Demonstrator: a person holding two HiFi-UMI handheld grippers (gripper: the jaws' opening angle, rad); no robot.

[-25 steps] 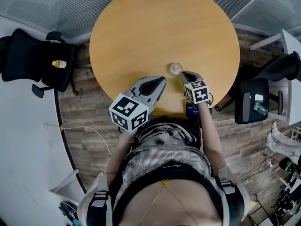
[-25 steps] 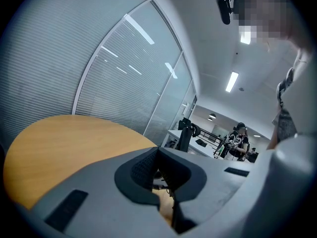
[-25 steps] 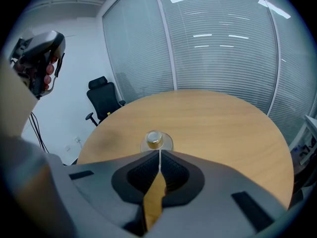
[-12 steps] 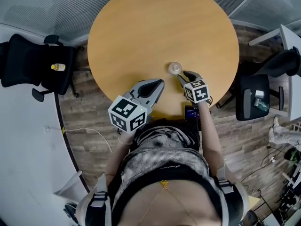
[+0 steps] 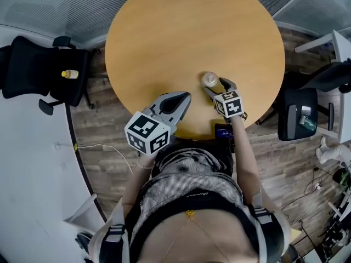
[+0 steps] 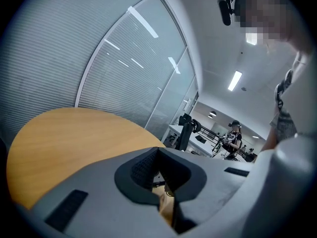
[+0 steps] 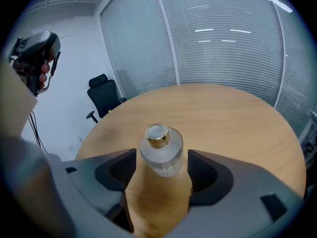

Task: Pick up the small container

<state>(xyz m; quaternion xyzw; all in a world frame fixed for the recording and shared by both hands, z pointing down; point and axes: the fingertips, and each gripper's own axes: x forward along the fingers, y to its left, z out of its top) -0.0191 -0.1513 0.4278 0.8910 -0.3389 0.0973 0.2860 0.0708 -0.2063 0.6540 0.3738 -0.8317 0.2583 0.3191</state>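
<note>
The small container (image 5: 209,80) (image 7: 161,150) is a frosted round bottle with a gold cap, standing upright on the round wooden table (image 5: 164,43). My right gripper (image 5: 218,86) (image 7: 161,168) sits just near of it; its jaws are opening, one on each side of the bottle, and the pads do not touch it. My left gripper (image 5: 176,100) (image 6: 159,175) hovers over the table's near edge, to the left of the bottle, with its jaws closed together and nothing between them.
A black office chair (image 5: 41,70) with a small yellow object (image 5: 69,74) on it stands left of the table. Another chair (image 5: 299,114) and a desk corner (image 5: 334,48) stand to the right. A white cable (image 5: 104,149) lies on the floor.
My right gripper has gone from shut to open and moved slightly forward, so its jaws now flank the bottle. The left gripper has stayed where it was.
</note>
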